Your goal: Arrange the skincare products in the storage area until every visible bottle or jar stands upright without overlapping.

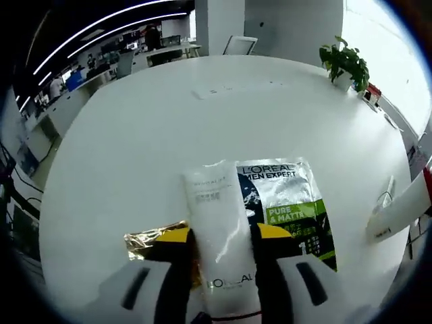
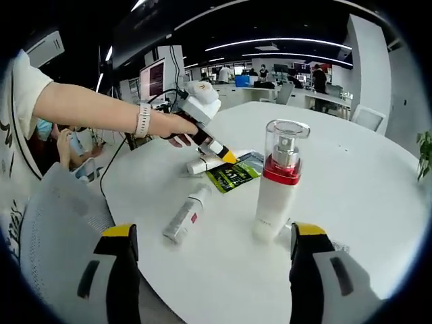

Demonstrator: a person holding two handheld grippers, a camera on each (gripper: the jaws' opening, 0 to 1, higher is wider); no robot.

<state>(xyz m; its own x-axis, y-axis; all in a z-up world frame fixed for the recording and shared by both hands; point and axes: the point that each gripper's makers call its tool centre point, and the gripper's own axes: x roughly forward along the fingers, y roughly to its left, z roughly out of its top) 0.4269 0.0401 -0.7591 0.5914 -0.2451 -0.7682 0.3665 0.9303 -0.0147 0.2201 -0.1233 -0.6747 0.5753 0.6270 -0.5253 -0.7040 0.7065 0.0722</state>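
In the left gripper view the left claw [image 1: 223, 260] is clamping a white tube [image 1: 221, 236], one yellow-tipped jaw pressing each side of it. The tube is lying flat on the white surface [image 1: 155, 142], its crimped end pointing away from the camera. Its right edge is overlapping a silver, dark and green sachet [image 1: 293, 202], which is lying flat just beside it. A crumpled gold wrapper [image 1: 150, 241] is lying to the left of the tube, touching the left jaw. Well to the right of the sachet, a white object [image 1: 398, 210] is reaching in from the edge; what it is cannot be told. A potted plant [image 1: 345, 64] is standing at the far edge of the surface, well beyond the sachet.

In the right gripper view the right claw [image 2: 210, 260] is standing wide apart with nothing between its jaws. A pump bottle [image 2: 278, 182] with a white body, red collar and clear cap is standing upright on the surface [image 2: 351, 175], nearer the right jaw. To the left of the bottle a small white tube [image 2: 187, 214] with a red mark is lying on its side. Beyond it, the sachet [image 2: 235, 174] is lying flat, and the left claw [image 2: 219, 154] is coming down at its near end, held by a hand [image 2: 177, 126] wearing a watch [image 2: 142, 120]. The tube [image 2: 202, 164] in that claw is lying beside the sachet.
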